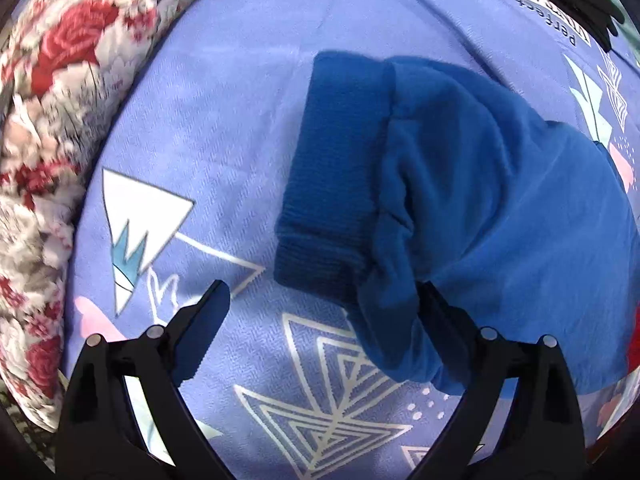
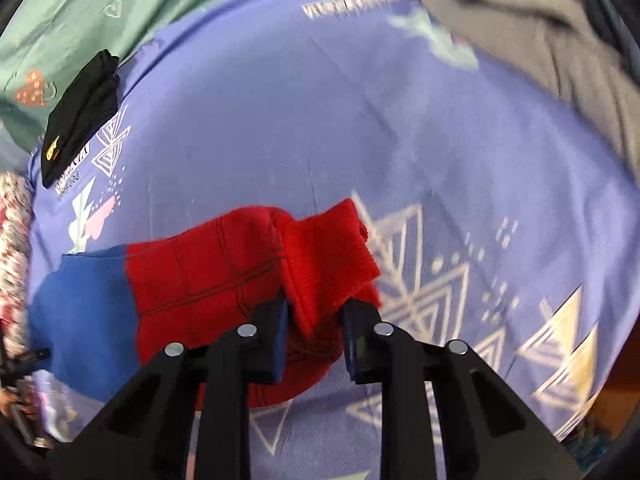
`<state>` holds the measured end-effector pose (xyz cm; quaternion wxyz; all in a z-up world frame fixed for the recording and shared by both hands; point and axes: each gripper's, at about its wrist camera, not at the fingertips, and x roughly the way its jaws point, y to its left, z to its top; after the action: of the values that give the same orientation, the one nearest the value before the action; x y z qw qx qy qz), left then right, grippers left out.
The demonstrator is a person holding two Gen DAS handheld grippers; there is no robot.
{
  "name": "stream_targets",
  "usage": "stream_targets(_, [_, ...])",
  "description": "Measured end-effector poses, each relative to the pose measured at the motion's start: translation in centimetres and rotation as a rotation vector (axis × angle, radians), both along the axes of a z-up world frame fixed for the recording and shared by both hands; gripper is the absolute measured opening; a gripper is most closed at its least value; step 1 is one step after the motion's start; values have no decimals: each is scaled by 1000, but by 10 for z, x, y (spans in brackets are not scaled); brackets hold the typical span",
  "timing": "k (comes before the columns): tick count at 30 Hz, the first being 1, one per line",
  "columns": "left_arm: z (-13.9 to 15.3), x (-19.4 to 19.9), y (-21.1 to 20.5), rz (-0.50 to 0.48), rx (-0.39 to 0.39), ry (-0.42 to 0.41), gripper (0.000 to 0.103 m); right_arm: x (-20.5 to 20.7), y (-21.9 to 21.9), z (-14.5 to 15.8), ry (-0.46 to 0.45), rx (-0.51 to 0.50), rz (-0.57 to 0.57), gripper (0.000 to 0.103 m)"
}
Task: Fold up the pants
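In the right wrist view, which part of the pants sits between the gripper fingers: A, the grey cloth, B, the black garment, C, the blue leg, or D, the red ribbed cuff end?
D: the red ribbed cuff end lies between the right gripper fingers, with the blue part off to the left.

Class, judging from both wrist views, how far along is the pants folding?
Done: the pants lie on the bedsheet, red cuff and blue cuff apart. In hand: right gripper brackets red cloth; left gripper is open. Left: no finished fold shows.
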<state>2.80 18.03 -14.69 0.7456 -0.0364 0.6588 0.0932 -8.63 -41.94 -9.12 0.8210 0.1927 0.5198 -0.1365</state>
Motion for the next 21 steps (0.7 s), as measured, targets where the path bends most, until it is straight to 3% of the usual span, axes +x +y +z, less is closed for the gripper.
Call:
stream_targets(2, [-4,1,4,11,-3,4,98,3,3,-15,54,-59,32,27])
stream_targets(4, [-3,1,7,4,-2,3,98,3,-7,-19,91,-76,27,55])
stream_targets(5, [1,0,6,-3,8,-4,98,4,-11,-16,116,-98,5,61])
stream_targets(8, [21,-3,4,-26,56,-77,96,10,-21,5,98,-106,-34,62])
stream_targets(11, [48,-6,-4,-61,50,-170,96,14,-20,29,20,-190,-27,64])
stream_targets(14, [60,-3,-16,-110,62,-221,96,37,-5,30,10,-249,64,63])
stream_targets(21, [42,10,-49,-196,101,-232,96,87,58,0,38,-165,460,63])
